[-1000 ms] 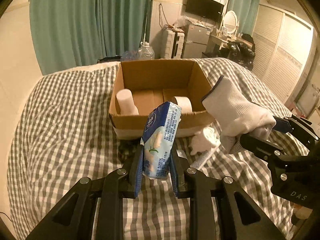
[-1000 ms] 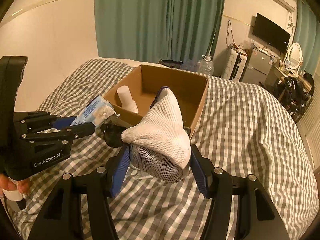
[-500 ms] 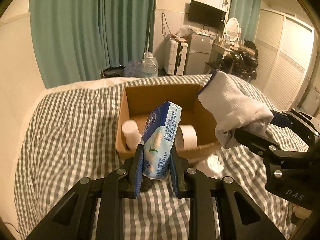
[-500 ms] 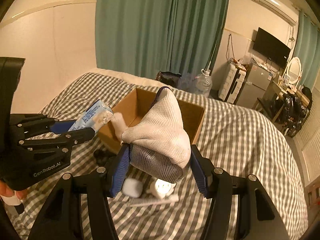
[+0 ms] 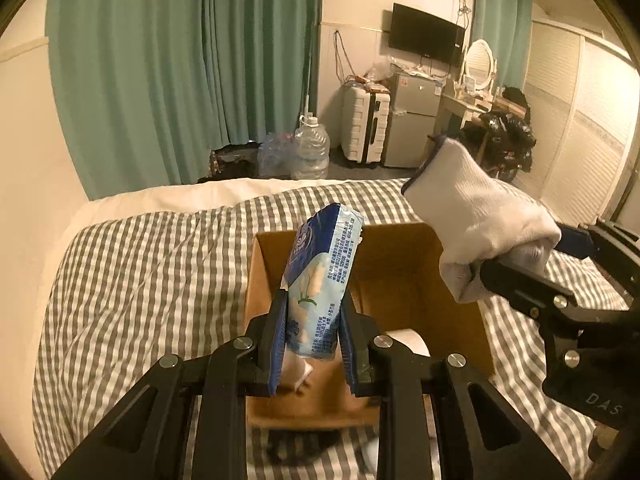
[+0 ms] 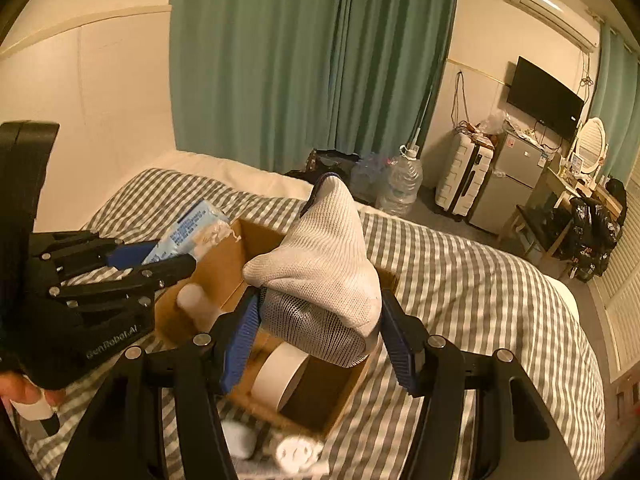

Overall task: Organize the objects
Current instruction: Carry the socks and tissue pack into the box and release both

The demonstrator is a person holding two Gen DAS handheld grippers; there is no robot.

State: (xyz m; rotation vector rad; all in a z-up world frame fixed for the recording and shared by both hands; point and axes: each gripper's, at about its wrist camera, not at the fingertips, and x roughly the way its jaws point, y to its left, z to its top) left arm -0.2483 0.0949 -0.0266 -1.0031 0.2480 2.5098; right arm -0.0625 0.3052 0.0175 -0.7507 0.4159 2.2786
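Observation:
My left gripper (image 5: 312, 344) is shut on a blue and white tissue pack (image 5: 322, 276), held upright above the open cardboard box (image 5: 404, 248). It also shows at the left of the right wrist view (image 6: 160, 268), with the pack (image 6: 192, 232) over the box's near wall. My right gripper (image 6: 316, 340) is shut on a white and grey sock (image 6: 320, 272), held over the box (image 6: 224, 268). The sock (image 5: 476, 216) shows at the right in the left wrist view. Inside the box lie a roll of tape (image 6: 280, 376) and a white cylinder (image 6: 196, 300).
The box sits on a grey checked bed cover (image 5: 140, 272). Small white items (image 6: 296, 456) lie on the cover in front of the box. Green curtains (image 5: 180, 72), water jugs (image 5: 310, 152), a suitcase and a small fridge stand beyond the bed.
Both grippers have risen and moved forward with their loads, from in front of the box to above it. The box now sits lower and closer in both views.

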